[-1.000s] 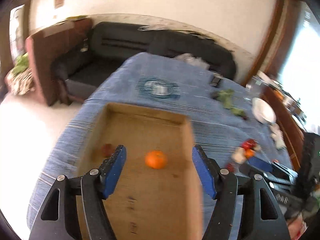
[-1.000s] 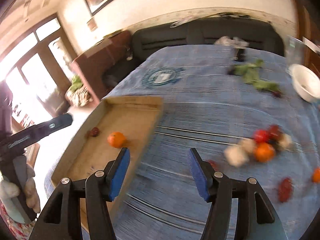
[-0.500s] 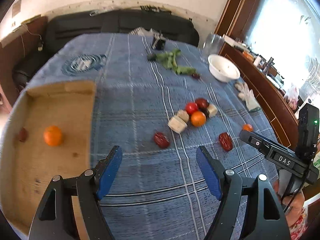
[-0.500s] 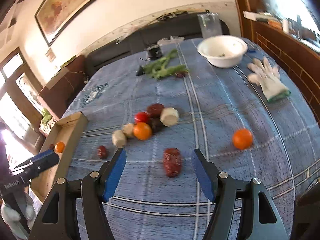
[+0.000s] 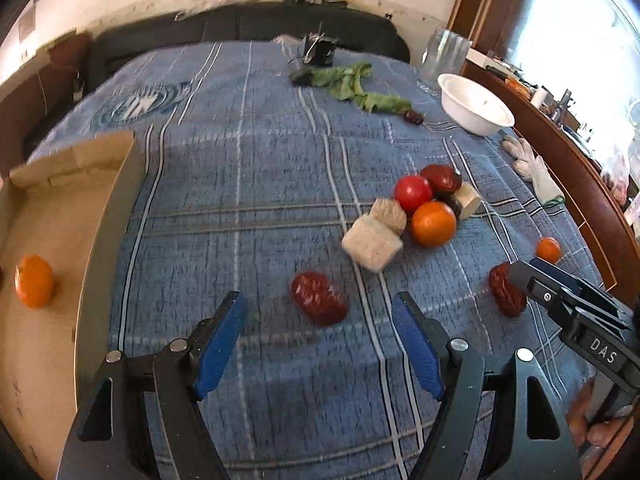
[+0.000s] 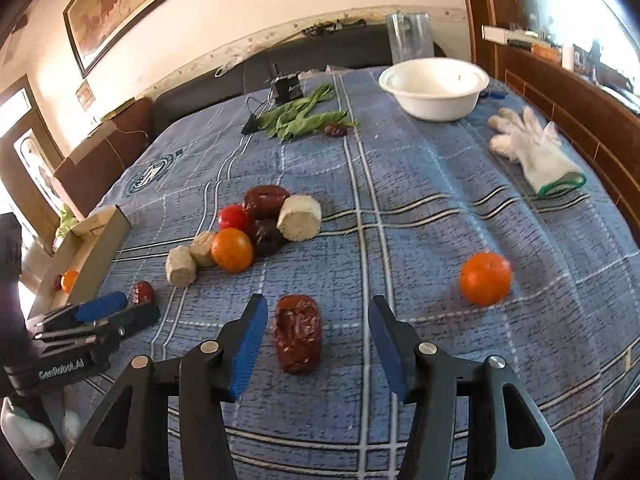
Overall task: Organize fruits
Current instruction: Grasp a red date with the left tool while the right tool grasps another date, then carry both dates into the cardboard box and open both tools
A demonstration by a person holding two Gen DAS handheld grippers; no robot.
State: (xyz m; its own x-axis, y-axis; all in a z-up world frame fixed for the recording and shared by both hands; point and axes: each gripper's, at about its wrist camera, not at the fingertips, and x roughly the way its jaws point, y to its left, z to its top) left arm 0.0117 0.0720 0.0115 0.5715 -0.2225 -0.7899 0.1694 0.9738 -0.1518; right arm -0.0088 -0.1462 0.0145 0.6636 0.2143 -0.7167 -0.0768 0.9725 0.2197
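In the box: one orange (image 5: 34, 281) lies in the cardboard box (image 5: 108, 216), a small dark fruit beside it.
Still out: a clustered pile (image 6: 256, 232), a lone orange (image 6: 485, 278) and two wrinkled red fruits on the blue-clothed tabletop (image 6: 420, 208).
Right tool (image 6: 316, 338): jaws just closing, not yet touching the red fruit (image 6: 298, 334) between them.
Left tool (image 5: 320, 336): apart, empty, near the other red fruit (image 5: 319, 299).
Progress: early, I judge; most fruit remains.
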